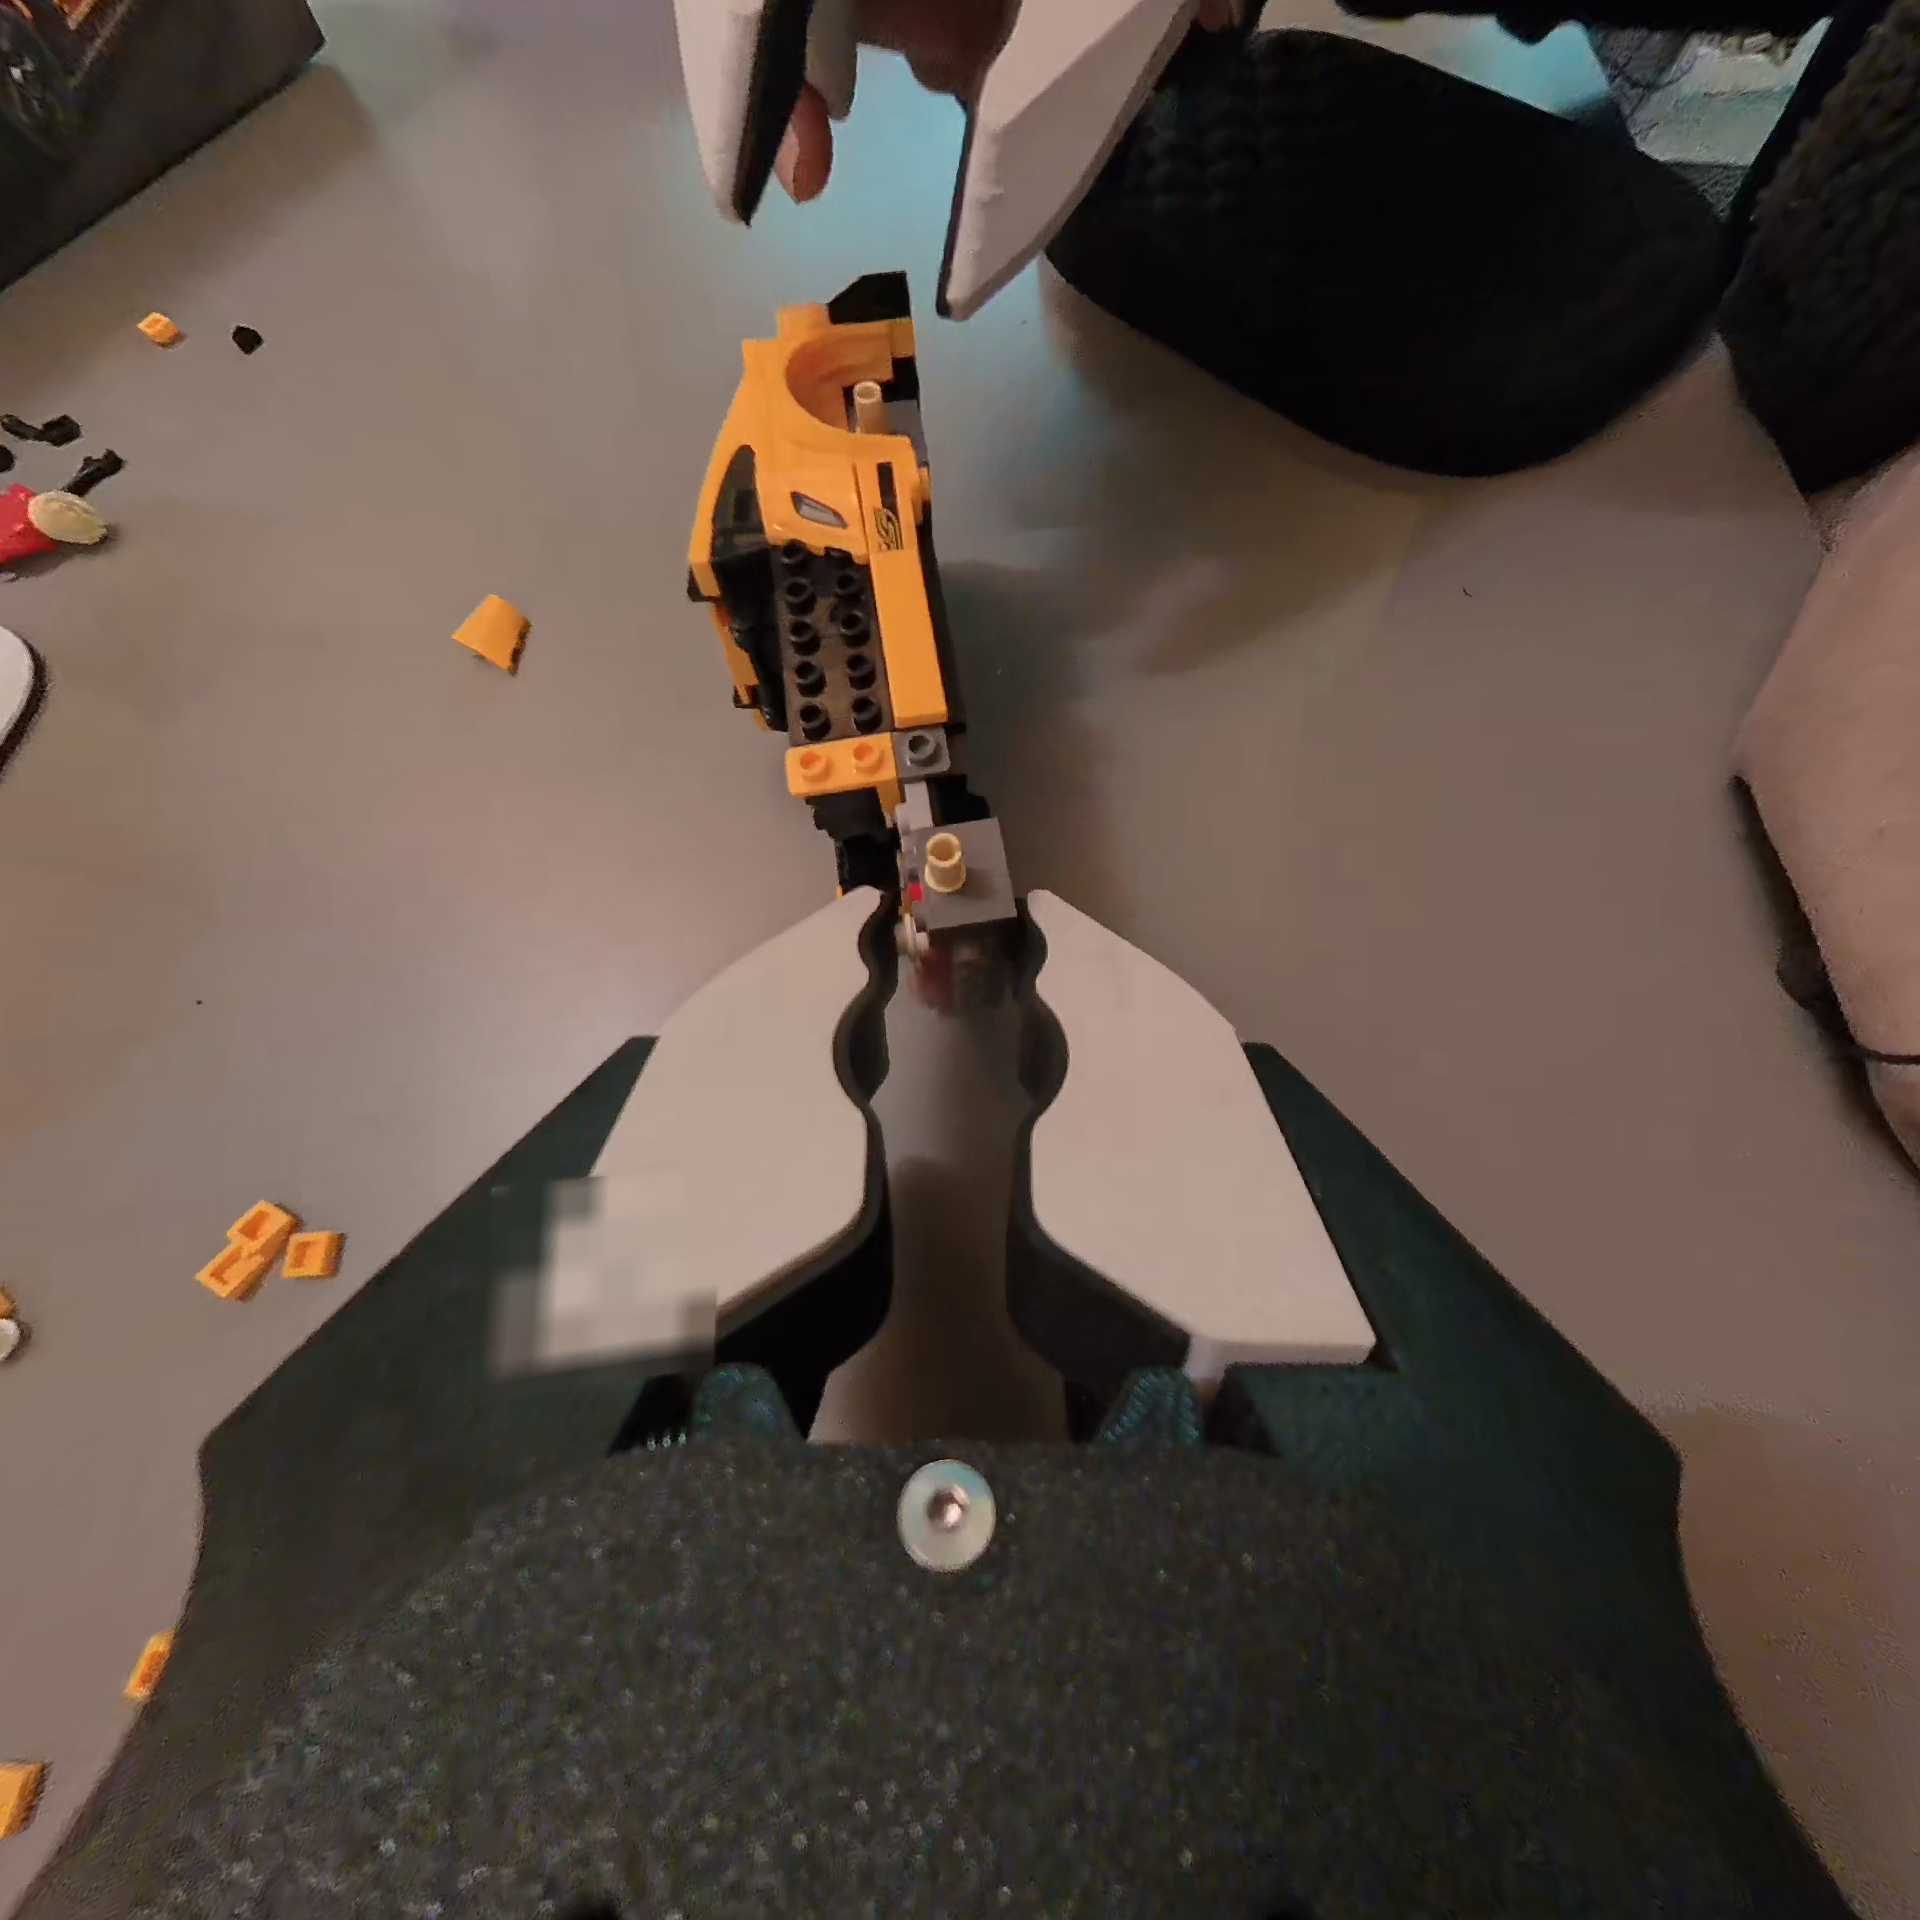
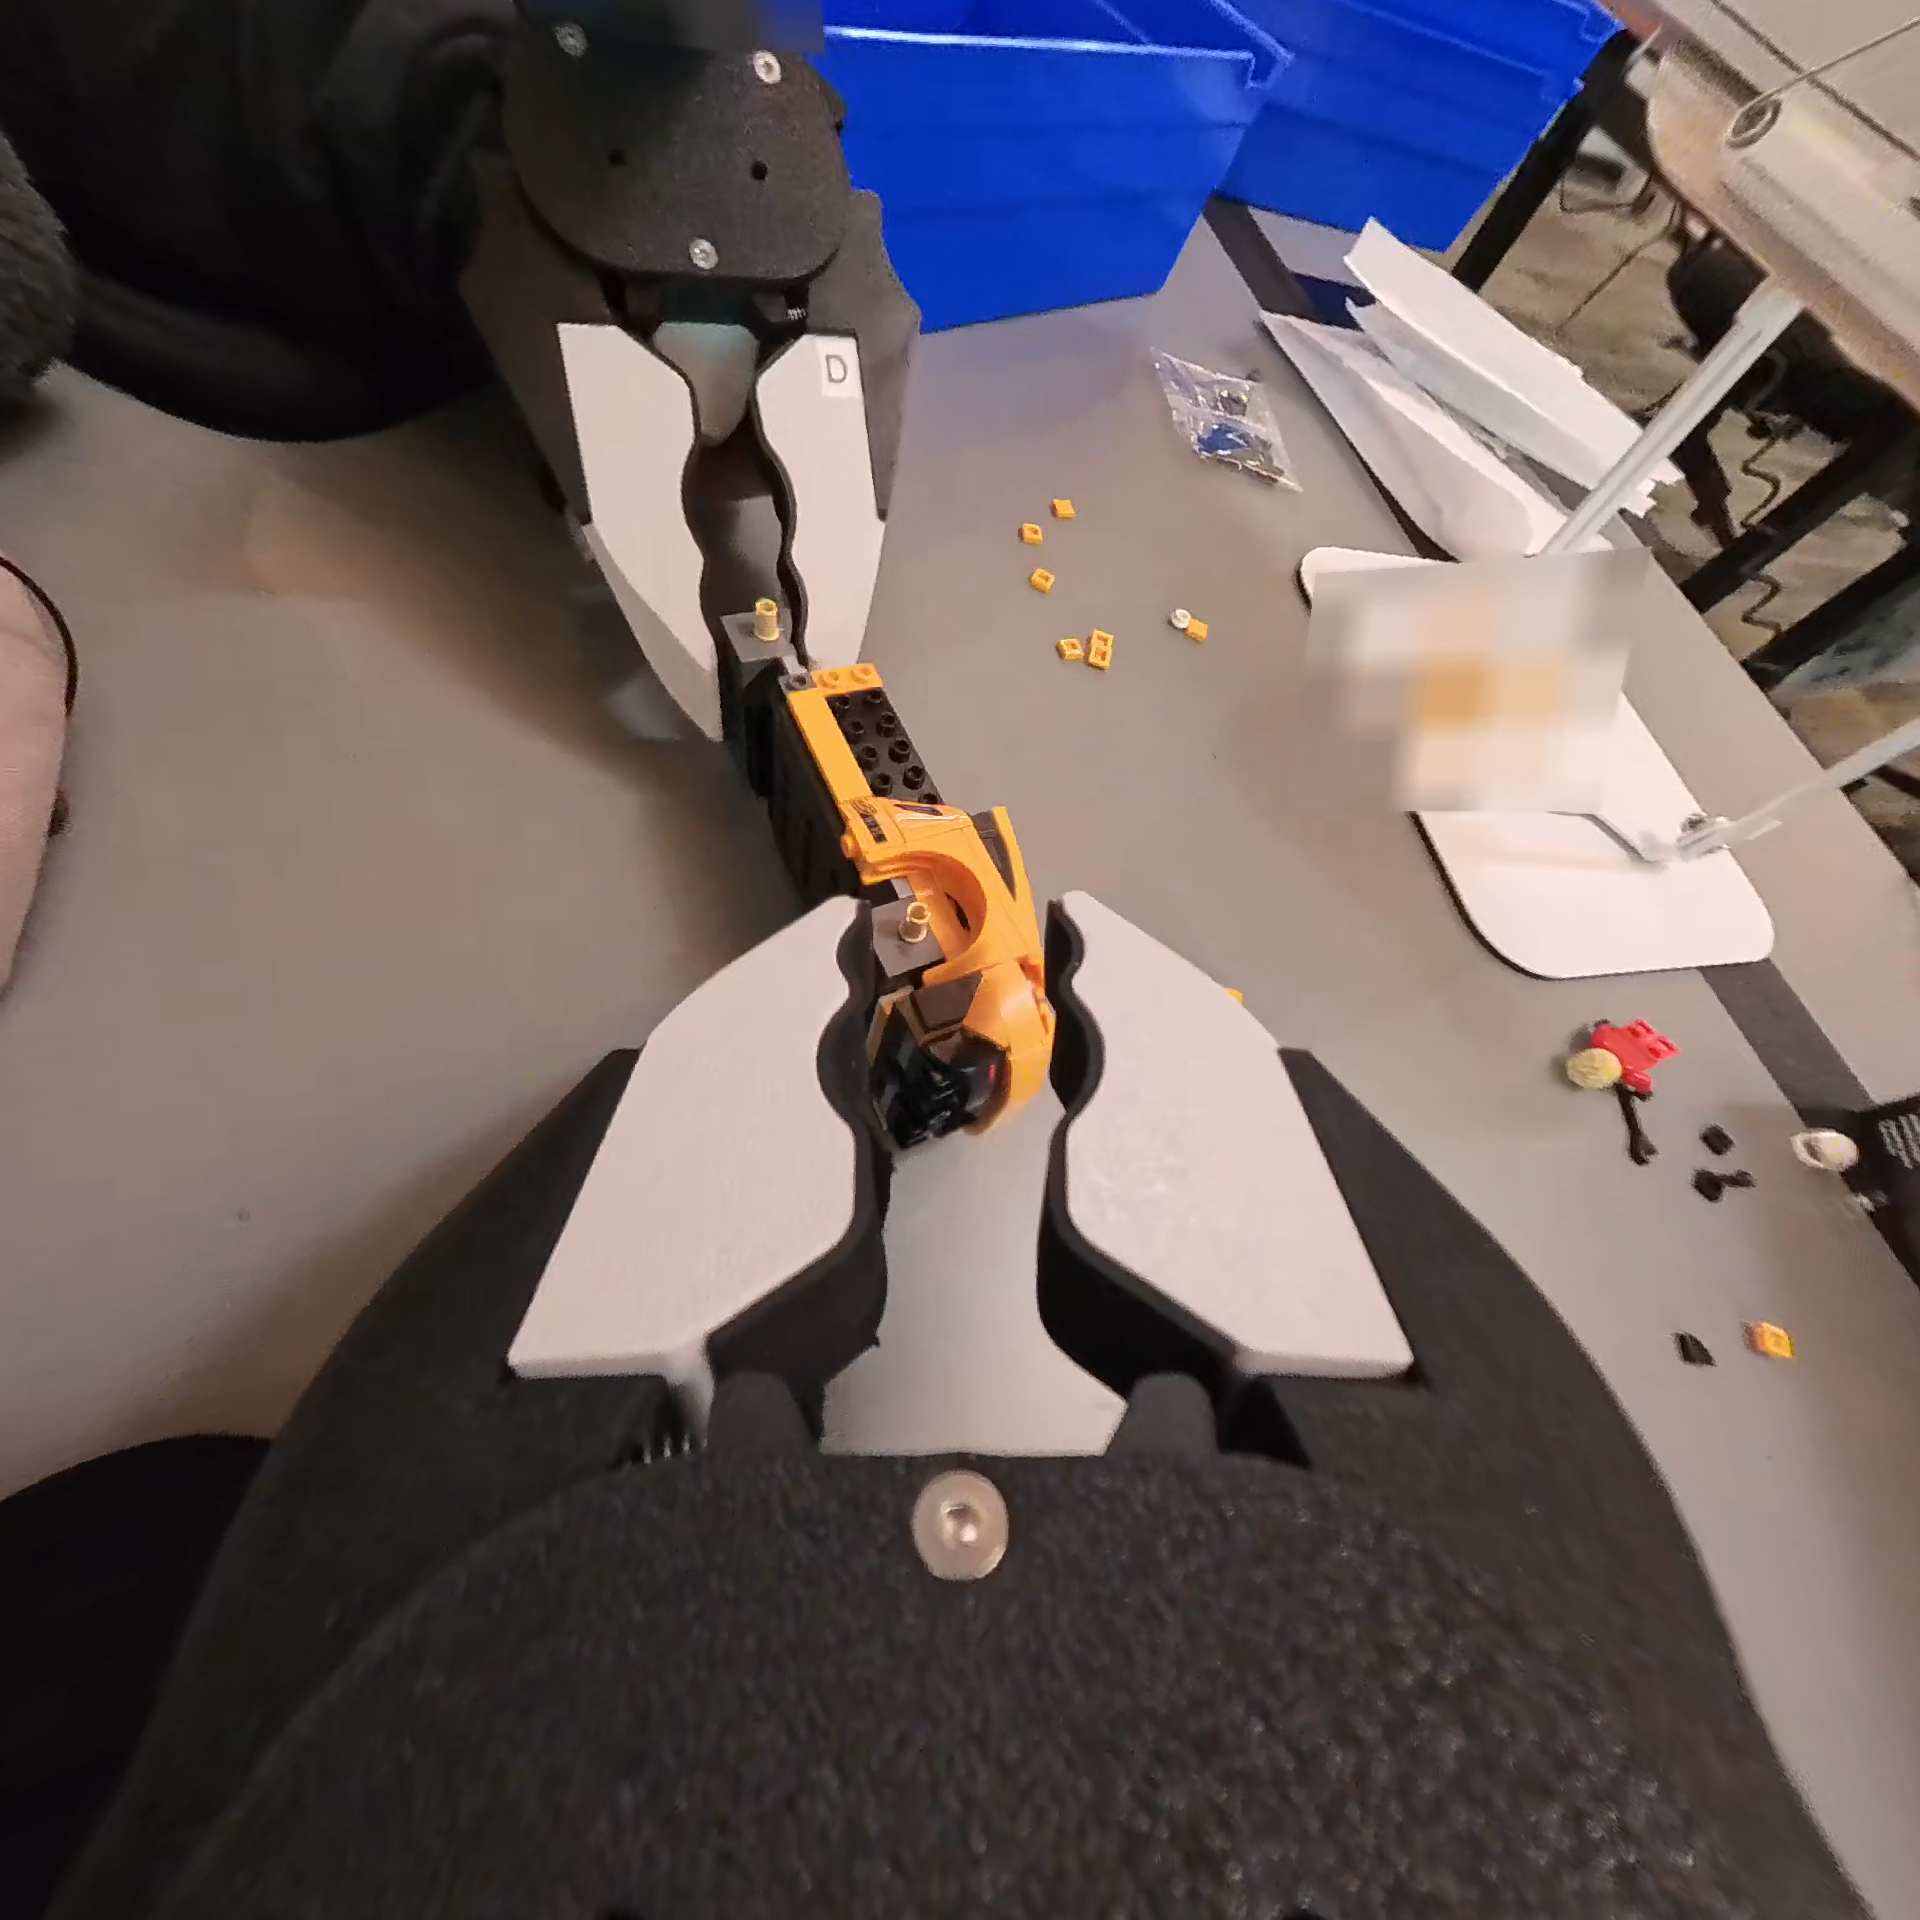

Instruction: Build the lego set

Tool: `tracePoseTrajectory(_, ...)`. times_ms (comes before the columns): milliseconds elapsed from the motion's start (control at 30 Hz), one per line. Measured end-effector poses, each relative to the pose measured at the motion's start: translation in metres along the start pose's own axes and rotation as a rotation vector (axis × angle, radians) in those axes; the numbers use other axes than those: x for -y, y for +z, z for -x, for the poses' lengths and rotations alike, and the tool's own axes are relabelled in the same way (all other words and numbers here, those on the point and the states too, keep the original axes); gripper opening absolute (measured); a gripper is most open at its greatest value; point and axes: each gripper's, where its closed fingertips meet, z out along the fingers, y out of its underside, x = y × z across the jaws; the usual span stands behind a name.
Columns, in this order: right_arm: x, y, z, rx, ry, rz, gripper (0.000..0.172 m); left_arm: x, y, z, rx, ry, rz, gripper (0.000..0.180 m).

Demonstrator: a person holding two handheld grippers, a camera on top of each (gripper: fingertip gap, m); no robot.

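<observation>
Clamping, with the left gripper, the near end of an orange-and-black toy-brick vehicle body, the fingers set narrow and closing on either side of a small dark-grey block carrying an upright tan plastic pin. Stretching away from those fingers across the plain grey table, with the studded black panel facing up and the curved orange arch at the far end. Hovering over that far end with the right gripper, fingers spread moderately and flanking the rounded orange nose without visibly pressing on it; seen from the left wrist view, sitting above and just beyond the arch, gripping nothing. Lying scattered to the side: a curved orange tile, a cluster of small flat orange tiles, tiny black bits and a red brick piece. Standing farther back, a clear plastic bag of small parts, a white base plate and large blue plastic bins.
</observation>
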Motion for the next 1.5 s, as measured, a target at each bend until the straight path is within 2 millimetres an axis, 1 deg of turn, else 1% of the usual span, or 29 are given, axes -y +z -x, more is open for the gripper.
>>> tracePoseTrajectory(200,-0.004,0.005,-0.003,0.018,0.028,-0.075,0.031,-0.004,-0.006,0.01,0.008,-0.025,-0.037,0.02)
tracePoseTrajectory(300,-0.005,0.002,-0.007,0.008,0.046,-0.11,0.031,-0.005,-0.01,0.015,0.019,-0.046,-0.054,0.022)
tracePoseTrajectory(400,-0.001,-0.002,-0.009,0.001,0.07,-0.157,0.031,-0.005,-0.013,0.019,0.02,-0.063,-0.072,0.023)
tracePoseTrajectory(700,-0.004,-0.001,-0.005,0.018,0.08,-0.173,0.031,0.0,-0.012,0.015,-0.023,-0.088,-0.113,0.024)
tracePoseTrajectory(867,-0.007,0.003,-0.006,0.018,0.113,-0.178,0.029,-0.005,-0.004,0.014,0.002,-0.074,-0.059,0.021)
tracePoseTrajectory(1000,-0.007,0.006,-0.008,0.014,0.135,-0.182,0.028,-0.005,-0.003,0.013,0.007,-0.077,-0.048,0.019)
tracePoseTrajectory(1100,-0.007,0.007,-0.01,0.011,0.167,-0.196,0.026,-0.004,-0.004,0.012,-0.04,-0.189,-0.054,0.019)
tracePoseTrajectory(1167,-0.007,0.007,-0.017,-0.004,0.225,-0.208,0.023,0.002,-0.005,0.013,-0.11,-0.355,-0.082,0.019)
tracePoseTrajectory(1233,-0.01,0.01,-0.028,-0.025,0.302,-0.195,0.023,0.009,-0.006,0.012,-0.216,-0.545,-0.12,0.019)
tracePoseTrajectory(1300,-0.015,0.017,-0.029,0.006,0.358,-0.165,0.024,0.011,-0.007,0.012,-0.305,-0.685,-0.137,0.019)
tracePoseTrajectory(1333,-0.017,0.019,-0.031,0.004,0.381,-0.161,0.023,0.013,-0.007,0.012,-0.339,-0.741,-0.148,0.019)
tracePoseTrajectory(1433,-0.021,0.022,-0.029,0.033,0.414,-0.147,0.024,0.017,-0.01,0.014,-0.416,-0.872,-0.191,0.019)
tracePoseTrajectory(1500,-0.021,0.024,-0.027,0.042,0.421,-0.144,0.024,0.018,-0.01,0.016,-0.439,-0.92,-0.205,0.019)
